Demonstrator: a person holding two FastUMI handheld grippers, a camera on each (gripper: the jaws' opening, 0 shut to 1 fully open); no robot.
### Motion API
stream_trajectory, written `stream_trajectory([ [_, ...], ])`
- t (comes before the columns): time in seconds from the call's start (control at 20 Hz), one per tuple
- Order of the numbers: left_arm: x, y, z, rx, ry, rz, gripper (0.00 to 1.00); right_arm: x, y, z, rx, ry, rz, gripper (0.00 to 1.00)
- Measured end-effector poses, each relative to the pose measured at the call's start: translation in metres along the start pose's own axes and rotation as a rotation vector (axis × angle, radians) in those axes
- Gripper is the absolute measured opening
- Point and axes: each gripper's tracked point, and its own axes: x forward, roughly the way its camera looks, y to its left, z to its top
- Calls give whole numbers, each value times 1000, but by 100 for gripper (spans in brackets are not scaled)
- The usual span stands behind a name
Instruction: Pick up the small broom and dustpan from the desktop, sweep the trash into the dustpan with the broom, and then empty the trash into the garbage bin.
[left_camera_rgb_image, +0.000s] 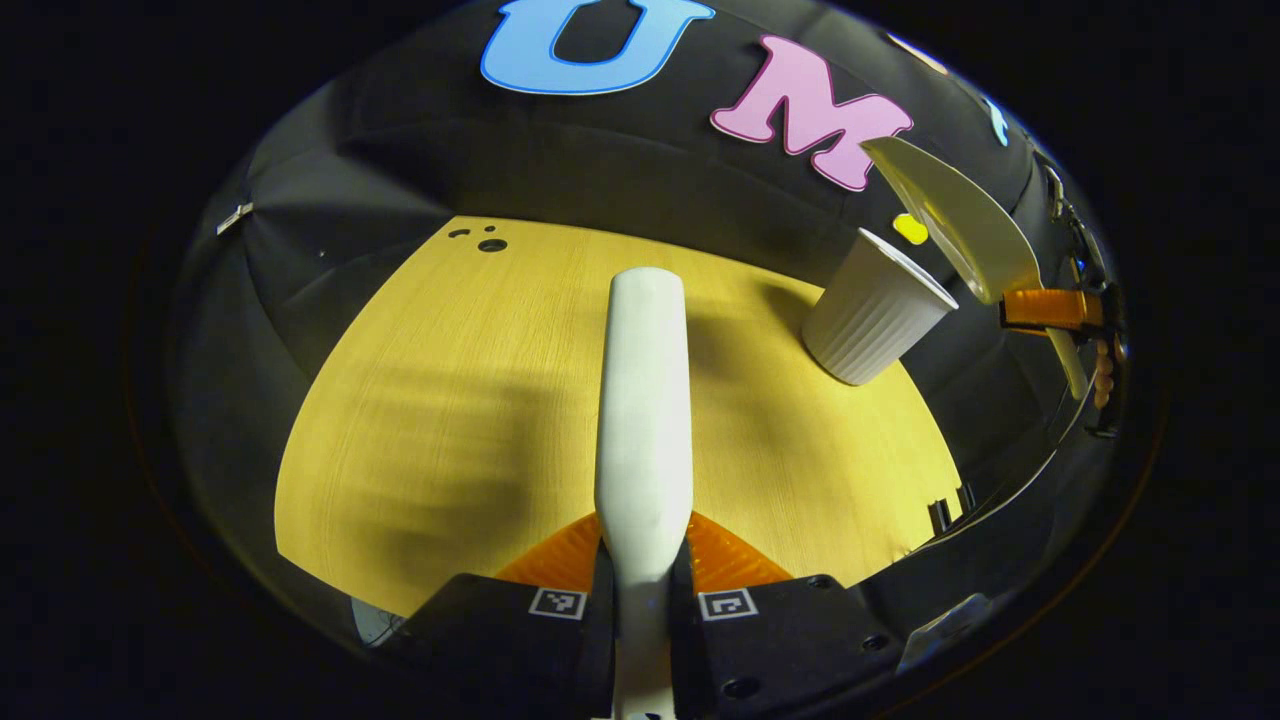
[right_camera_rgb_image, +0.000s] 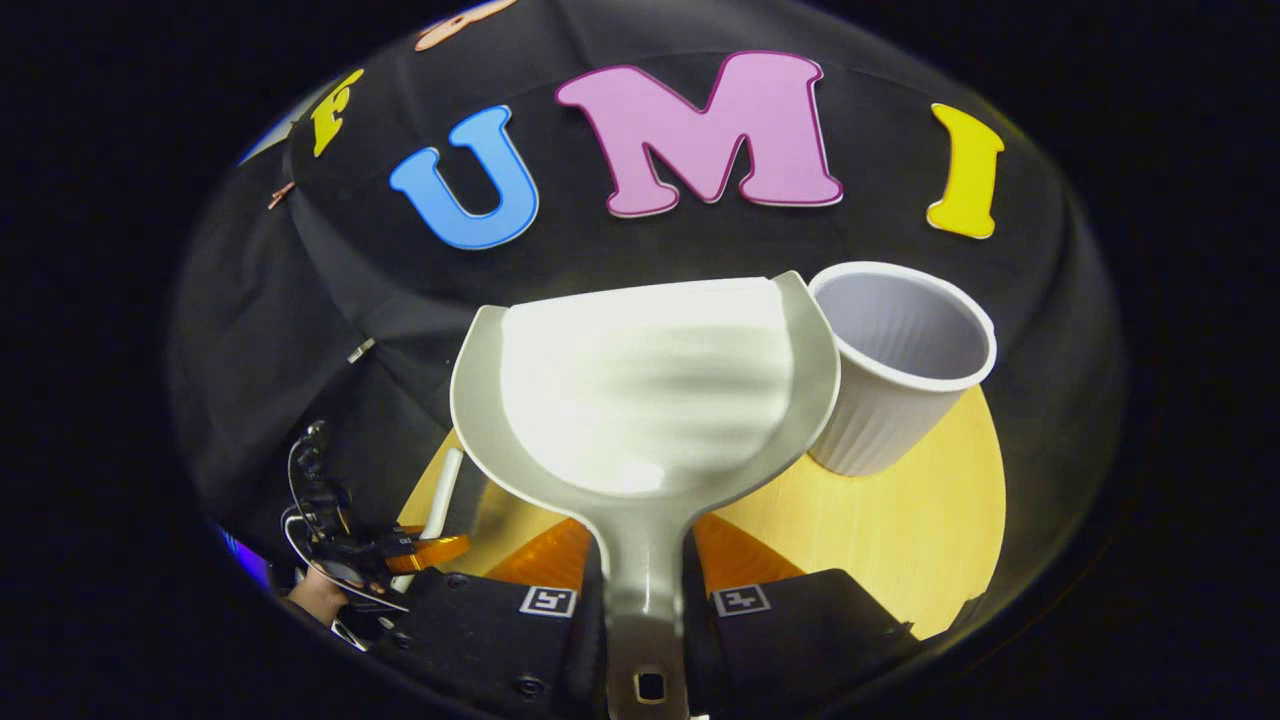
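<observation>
Hanging in the air over the far right of the desk, the dustpan (right_camera_rgb_image: 645, 390) is clamped by its handle between the two fingers of the right gripper (right_camera_rgb_image: 645, 600), its scoop facing the camera and its long axis running straight forward from the jaws. The scoop looks empty, though glare on the plastic makes that hard to confirm. Just beside its right edge, and from this angle overlapped by it, stands the white ribbed cup (right_camera_rgb_image: 900, 365) that I take to be the garbage bin; its mouth is open and tilted toward the right gripper view, and I cannot tell whether pan and cup touch. In the left gripper view the same pan (left_camera_rgb_image: 960, 225) rides high above the cup (left_camera_rgb_image: 875, 310), lip pointing up. The left gripper (left_camera_rgb_image: 645, 590) is closed on the white broom handle (left_camera_rgb_image: 643, 400), which points away along the jaws toward the far edge of the yellow desktop (left_camera_rgb_image: 450, 430); the bristles are out of sight. No trash is visible on the wood. Judgement: the task stands at the emptying step or just after. The bin lies to the right of the pan and below it, on the right hand's side, so any tipping would have to roll the lip rightward and down over the cup mouth.
</observation>
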Motion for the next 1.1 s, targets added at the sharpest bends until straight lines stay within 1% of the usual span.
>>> stream_trajectory([
  [0.05,3,3,-3,0,6,8,27,-1,1,-2,-5,16,0,31],
  [0.1,8,6,-6,0,14,17,26,0,0,-5,-6,33,-2,35],
  [0.2,16,12,-11,-3,31,36,27,6,0,-16,-14,70,-7,35],
  [0.35,33,21,-16,9,64,65,27,10,-11,-43,-42,123,-44,35],
  [0.55,59,27,-19,52,112,105,27,8,-28,-70,-40,206,-89,35],
  [0.7,79,32,-22,98,143,143,27,5,-37,-84,-44,242,-120,35],
  [0.8,93,38,-23,139,171,183,27,8,-41,-94,-45,265,-146,31],
  [0.85,98,38,-24,156,187,198,27,13,-41,-100,-42,277,-157,35],
  [0.95,105,33,-25,183,209,222,28,19,-42,-110,-32,310,-172,35],
  [1.1,112,32,-28,214,248,260,28,21,-48,-113,11,310,-188,35],
])
